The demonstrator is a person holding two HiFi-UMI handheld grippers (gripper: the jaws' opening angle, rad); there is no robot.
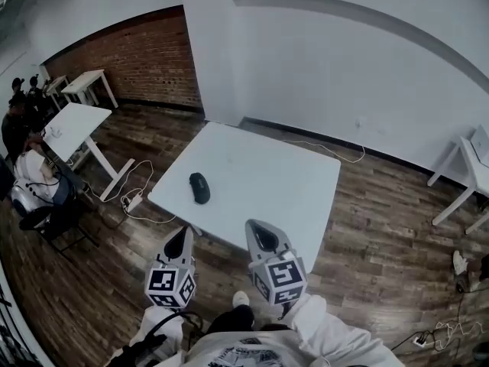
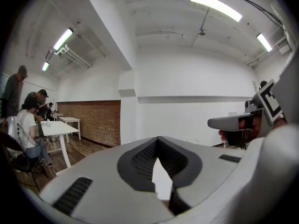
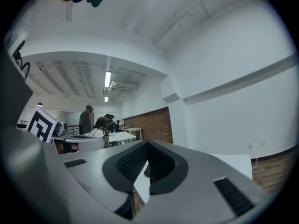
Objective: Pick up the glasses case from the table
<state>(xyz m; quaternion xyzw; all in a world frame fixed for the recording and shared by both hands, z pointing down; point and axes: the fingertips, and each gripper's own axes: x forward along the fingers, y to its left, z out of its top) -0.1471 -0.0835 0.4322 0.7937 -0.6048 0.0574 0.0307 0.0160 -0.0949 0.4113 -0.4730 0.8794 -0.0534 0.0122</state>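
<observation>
Left gripper (image 1: 181,239): jaws closed together, nothing between them. Right gripper (image 1: 262,234): jaws likewise closed, empty. Both are held side by side at the near edge of the white table (image 1: 267,170), above the wooden floor (image 1: 367,235). Glasses case (image 1: 199,187): dark, lying flat on the table near its left edge, ahead of the left gripper, clear of both.

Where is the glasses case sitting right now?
In the head view, the glasses case lies on the white table near its left edge, just beyond the left gripper.
</observation>
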